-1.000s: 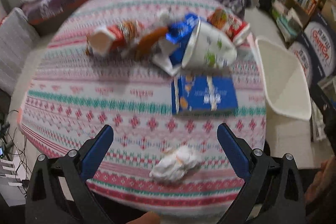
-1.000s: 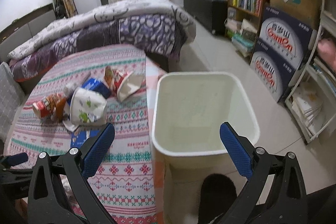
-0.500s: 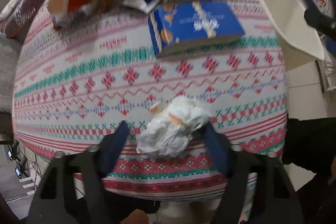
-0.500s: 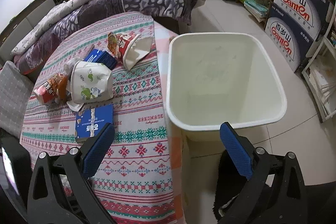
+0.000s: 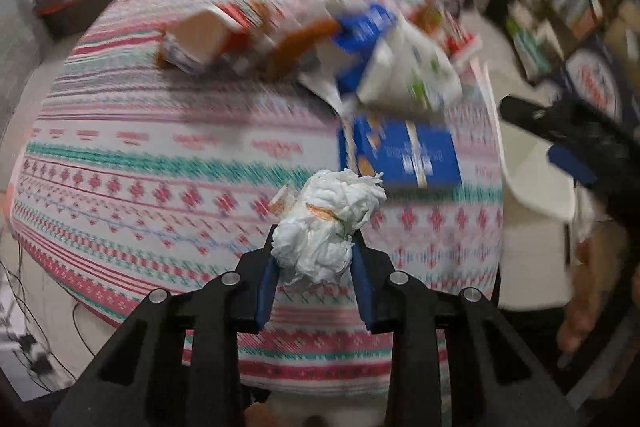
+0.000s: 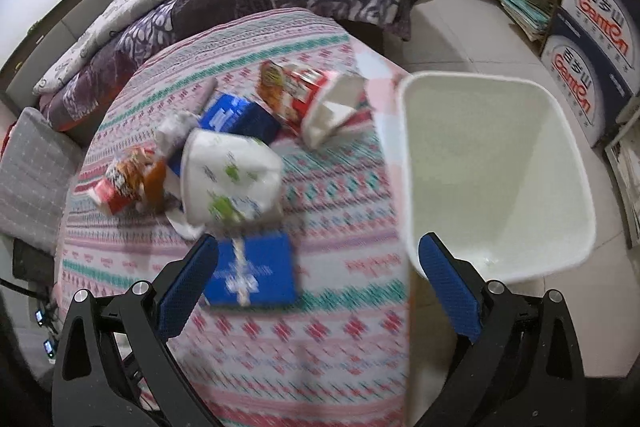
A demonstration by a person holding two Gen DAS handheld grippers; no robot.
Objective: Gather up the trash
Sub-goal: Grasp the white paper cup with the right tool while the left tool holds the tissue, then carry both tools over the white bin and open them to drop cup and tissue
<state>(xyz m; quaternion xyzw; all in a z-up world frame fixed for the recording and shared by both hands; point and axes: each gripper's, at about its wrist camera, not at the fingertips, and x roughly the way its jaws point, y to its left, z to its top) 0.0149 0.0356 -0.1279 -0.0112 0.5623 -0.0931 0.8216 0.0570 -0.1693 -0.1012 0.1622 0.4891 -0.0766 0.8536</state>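
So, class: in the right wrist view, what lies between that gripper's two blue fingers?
Between the right gripper's fingers lie the flat blue box and patterned bedspread, with the white bin's near corner by the right-hand finger. The jaws stand wide, holding nothing.

"Ganten" in red on two stacked blue cardboard boxes (image 6: pixel 588 39), other packaging print too blurred to read

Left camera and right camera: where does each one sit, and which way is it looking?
Left wrist: sits on the left gripper, looking down at the table; its closing jaws squeeze the tissue wad.
Right wrist: sits on the right gripper, jaws open, looking down over the table edge and white bin.
Shared: the blue box, the white cup, the patterned tablecloth, the bin.
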